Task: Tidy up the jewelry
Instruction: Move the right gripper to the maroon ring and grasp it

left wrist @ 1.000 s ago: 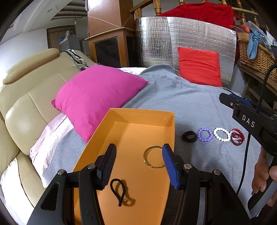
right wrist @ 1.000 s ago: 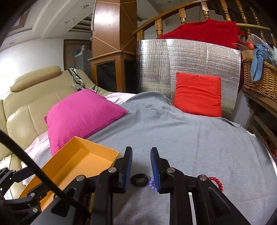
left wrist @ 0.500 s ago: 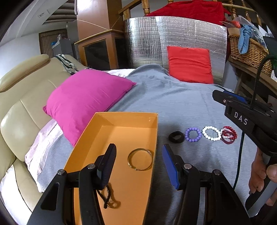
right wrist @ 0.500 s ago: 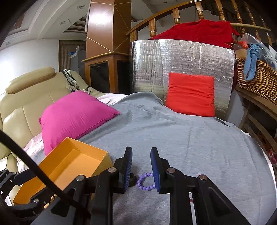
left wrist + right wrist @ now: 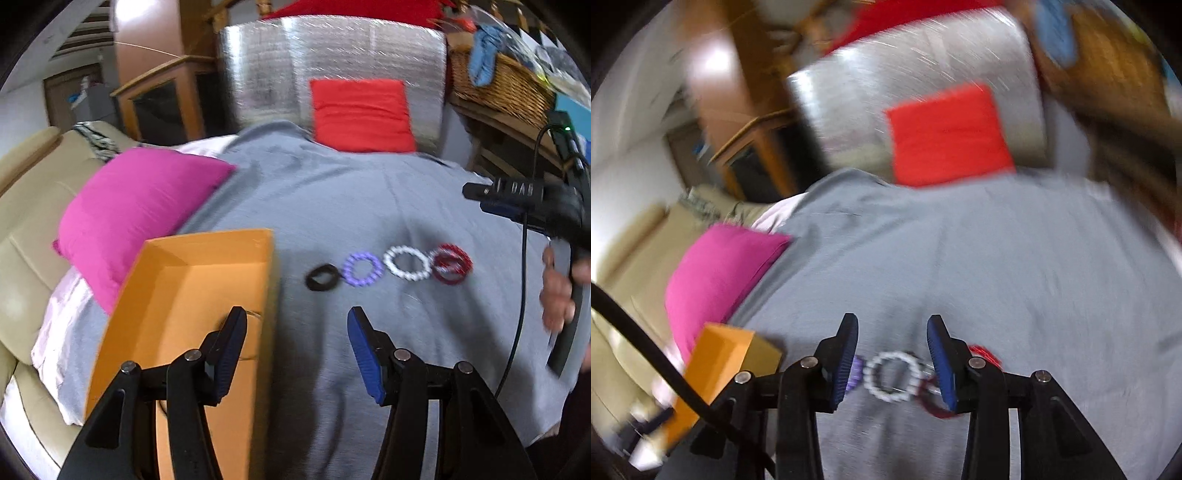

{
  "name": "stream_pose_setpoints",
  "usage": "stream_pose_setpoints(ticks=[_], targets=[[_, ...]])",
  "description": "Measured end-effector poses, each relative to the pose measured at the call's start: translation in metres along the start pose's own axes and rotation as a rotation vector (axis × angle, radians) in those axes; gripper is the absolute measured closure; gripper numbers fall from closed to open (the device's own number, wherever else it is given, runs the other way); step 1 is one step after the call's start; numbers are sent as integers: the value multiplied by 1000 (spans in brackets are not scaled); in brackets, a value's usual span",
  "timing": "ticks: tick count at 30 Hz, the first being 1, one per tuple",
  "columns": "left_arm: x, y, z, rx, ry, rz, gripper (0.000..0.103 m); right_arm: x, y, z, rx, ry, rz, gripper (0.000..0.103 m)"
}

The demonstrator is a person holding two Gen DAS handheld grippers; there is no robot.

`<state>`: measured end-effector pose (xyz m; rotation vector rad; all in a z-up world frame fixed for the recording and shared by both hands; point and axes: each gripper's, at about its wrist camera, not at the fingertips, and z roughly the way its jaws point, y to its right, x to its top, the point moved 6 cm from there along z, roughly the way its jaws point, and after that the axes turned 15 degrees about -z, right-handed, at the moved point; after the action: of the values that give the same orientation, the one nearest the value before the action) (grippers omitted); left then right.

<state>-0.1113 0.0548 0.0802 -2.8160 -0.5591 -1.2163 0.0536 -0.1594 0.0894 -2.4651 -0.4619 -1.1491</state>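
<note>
Orange cardboard box, lower left, holds a thin metal ring, mostly hidden. Left gripper released, empty. Right gripper opening w/ white bead bracelet lying between jaws, untouched, on grey cloth.

grey bed: orange box, four bracelets.

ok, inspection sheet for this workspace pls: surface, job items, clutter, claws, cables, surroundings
Surface: grey fabric sheet, wrinkled.
Job's things: black ring, purple, white and red beaded bracelets in a row; open orange cardboard box beside them.
Clutter: nothing seen.
Claws: left claw open, empty; right claw opening above white bracelet, not gripping.
Cables: black cable hanging by right hand.
Surroundings: magenta pillow, red cushion, wicker basket.
</note>
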Motion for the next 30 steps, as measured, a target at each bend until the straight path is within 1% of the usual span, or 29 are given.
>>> stream_pose_setpoints(ticks=[3, 5, 7, 9, 12, 14, 17, 19, 23, 27, 30], targets=[[-5, 17, 11, -39, -42, 19, 45, -15, 59, 3, 37, -44, 197, 60], [-8, 29, 20, -61, -68, 25, 45, -25, 80, 9, 54, -93, 257, 61], [-11, 40, 32, -80, -100, 32, 45, -39, 94, 18, 68, -165, 296, 61], [-13, 46, 41, -81, -127, 26, 45, -46, 93, 26, 74, -215, 274, 61], [-21, 48, 48, -95, -159, 3, 45, -49, 87, 32, 102, -227, 255, 61], [-26, 48, 51, -90, -173, 9, 45, -49, 78, 37, 120, -242, 241, 62], [-29, 47, 53, -89, -186, 10, 45, -56, 66, 48, 124, -301, 220, 71], [-27, 47, 54, -95, -185, 8, 45, -64, 62, 54, 133, -345, 233, 71], [-27, 49, 60, -101, -190, 13, 45, -68, 70, 54, 110, -340, 271, 71], [-30, 51, 63, -105, -198, 19, 45, -69, 66, 59, 164, -348, 301, 71], [-31, 51, 63, -109, -199, 20, 45, -71, 61, 66, 119, -379, 263, 71]])
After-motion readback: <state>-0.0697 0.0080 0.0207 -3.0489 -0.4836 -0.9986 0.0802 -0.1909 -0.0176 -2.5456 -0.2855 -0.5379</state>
